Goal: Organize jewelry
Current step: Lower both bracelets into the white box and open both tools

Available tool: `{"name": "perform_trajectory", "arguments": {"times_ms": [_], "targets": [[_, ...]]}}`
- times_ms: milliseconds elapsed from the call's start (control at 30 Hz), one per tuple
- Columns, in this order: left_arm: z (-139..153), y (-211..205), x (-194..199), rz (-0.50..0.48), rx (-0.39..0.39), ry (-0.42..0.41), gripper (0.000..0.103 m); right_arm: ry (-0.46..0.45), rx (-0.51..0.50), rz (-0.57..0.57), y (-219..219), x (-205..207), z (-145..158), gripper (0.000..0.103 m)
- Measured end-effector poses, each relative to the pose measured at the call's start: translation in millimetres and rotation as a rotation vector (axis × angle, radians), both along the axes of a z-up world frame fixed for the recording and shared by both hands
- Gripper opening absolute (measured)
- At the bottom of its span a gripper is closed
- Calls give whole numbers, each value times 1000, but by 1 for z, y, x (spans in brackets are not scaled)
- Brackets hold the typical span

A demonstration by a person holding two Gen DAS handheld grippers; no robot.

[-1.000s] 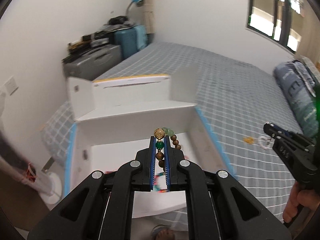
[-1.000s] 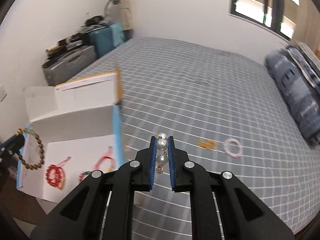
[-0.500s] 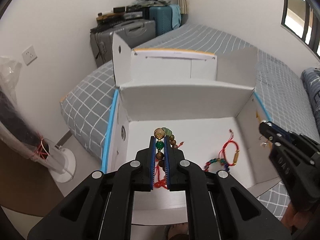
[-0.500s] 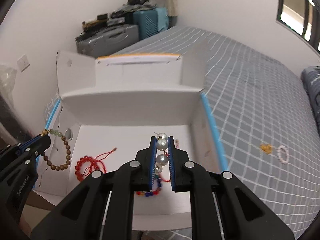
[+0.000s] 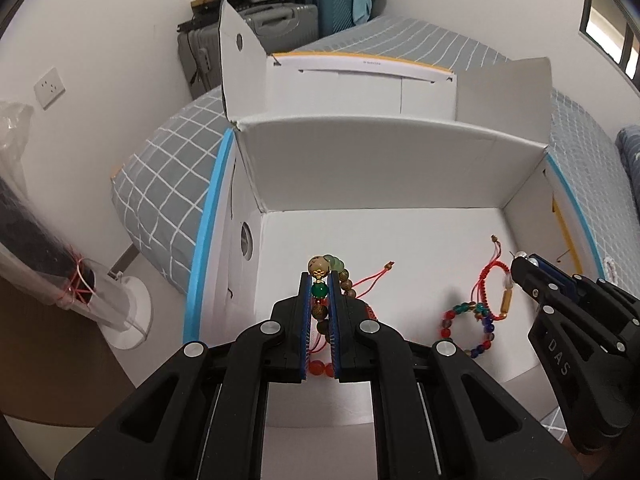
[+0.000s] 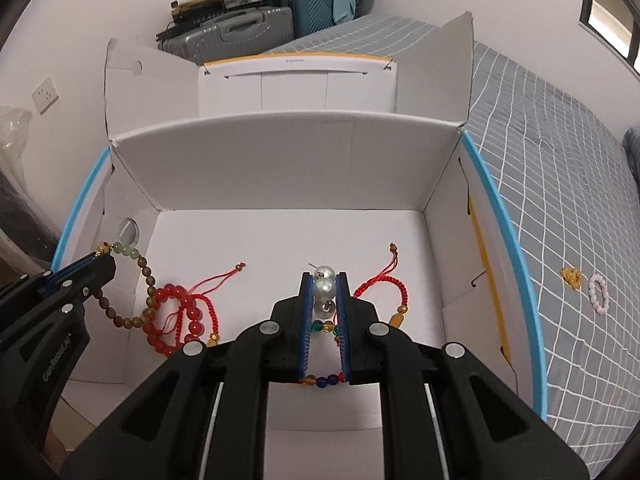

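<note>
My left gripper (image 5: pixel 320 280) is shut on a brown wooden bead bracelet (image 5: pixel 320 290) with green beads and holds it above the left part of the open white box (image 5: pixel 380 168). It shows at the left of the right wrist view (image 6: pixel 105 257), the bracelet (image 6: pixel 144 280) hanging below. My right gripper (image 6: pixel 324 280) is shut on a pearl earring (image 6: pixel 323 286) above the box middle (image 6: pixel 280 168). On the box floor lie a red bead bracelet (image 6: pixel 176 320), a red cord bracelet (image 6: pixel 390 292) and a multicoloured bead bracelet (image 5: pixel 468 328).
The box stands at the corner of a grey checked bed (image 6: pixel 560 160). A gold piece (image 6: pixel 572 277) and a pink bead ring (image 6: pixel 598 293) lie on the bed to the right of the box. Suitcases (image 6: pixel 248 32) stand by the far wall.
Both grippers have moved from over the bed to above the box, each still holding its piece. The box now fills both views.
</note>
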State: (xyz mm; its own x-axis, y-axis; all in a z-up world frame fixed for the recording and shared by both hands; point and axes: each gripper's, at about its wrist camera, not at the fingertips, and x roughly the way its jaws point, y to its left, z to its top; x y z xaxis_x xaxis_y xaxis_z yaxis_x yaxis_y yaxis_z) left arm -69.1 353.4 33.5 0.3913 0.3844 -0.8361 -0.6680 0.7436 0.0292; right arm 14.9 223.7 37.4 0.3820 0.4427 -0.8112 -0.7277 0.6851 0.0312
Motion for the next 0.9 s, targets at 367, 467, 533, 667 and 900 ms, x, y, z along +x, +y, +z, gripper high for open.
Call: {"name": "perform_trajectory", "arguments": {"times_ms": [367, 467, 533, 667, 900], "targets": [[-11, 3, 6, -2, -15, 32, 10, 24, -39, -23, 6, 4, -14, 25], [-8, 3, 5, -6, -9, 26, 31, 18, -21, -33, 4, 4, -9, 42], [-1, 1, 1, 2, 15, 6, 50, -3, -14, -36, 2, 1, -2, 51], [11, -2, -1, -3, 42, -9, 64, -66, 17, -66, -7, -4, 19, 74], [28, -18, 0, -26, 91, -40, 83, -192, 38, -149, -32, 4, 47, 95]]}}
